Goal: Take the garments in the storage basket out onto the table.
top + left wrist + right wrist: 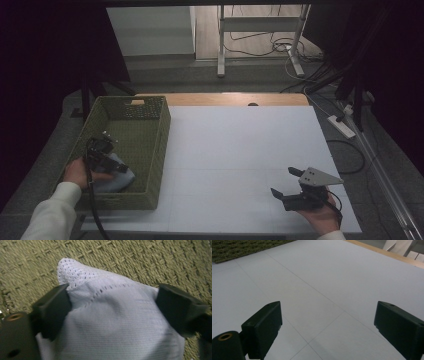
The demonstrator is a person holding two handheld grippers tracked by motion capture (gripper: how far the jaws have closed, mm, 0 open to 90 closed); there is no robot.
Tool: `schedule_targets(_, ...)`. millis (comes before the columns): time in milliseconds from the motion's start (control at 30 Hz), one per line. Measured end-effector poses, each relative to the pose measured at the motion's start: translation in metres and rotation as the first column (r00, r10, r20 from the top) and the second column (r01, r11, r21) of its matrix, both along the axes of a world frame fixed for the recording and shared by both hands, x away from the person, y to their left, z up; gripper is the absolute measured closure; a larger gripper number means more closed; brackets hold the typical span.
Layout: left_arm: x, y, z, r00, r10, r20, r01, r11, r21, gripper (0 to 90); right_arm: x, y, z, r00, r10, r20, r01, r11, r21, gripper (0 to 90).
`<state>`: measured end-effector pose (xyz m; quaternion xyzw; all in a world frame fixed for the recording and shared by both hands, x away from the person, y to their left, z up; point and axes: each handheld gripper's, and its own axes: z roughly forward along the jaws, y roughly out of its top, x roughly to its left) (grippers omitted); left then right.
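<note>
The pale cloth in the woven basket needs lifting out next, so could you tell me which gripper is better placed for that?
Left. The left gripper is down inside the basket with the pale cloth between its jaws, while the right gripper hovers open over the bare white table, far from the basket.

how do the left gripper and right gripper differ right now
The left gripper reaches into the green basket with its jaws around a pale cloth; the right gripper hovers over the bare white table with nothing between its wide-open jaws. The right one shows a grey plate on top. Both are hand-held, with black jaws.
</note>
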<state>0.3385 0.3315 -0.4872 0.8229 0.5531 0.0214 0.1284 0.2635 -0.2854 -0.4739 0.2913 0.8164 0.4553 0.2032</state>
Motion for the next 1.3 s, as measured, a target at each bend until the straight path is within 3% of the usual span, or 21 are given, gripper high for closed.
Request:
schedule_targets(367, -0.002, 0.005, 0.005, 0.9999, -0.012, 0.011, 0.013, 0.9991, -0.041, 52.8, 0.0, 0.0, 0.0, 1.0, 0.0, 0.0, 0.0, 1.0, -0.006, 8.2)
schedule_targets(833, -0.005, 0.009, 0.011, 0.9986, -0.029, 0.044, 0.031, 0.9983, -0.05, 63.5, 0.0, 0.0, -0.001, 1.0, -0.001, -0.001, 0.001, 1.0, -0.006, 8.2)
schedule_targets(1300, -0.017, 0.014, 0.027, 0.9889, -0.037, 0.144, 0.047, 0.9967, -0.067, 69.0, 0.0, -0.001, -0.001, 1.0, -0.004, 0.004, 0.004, 1.0, -0.007, 8.2)
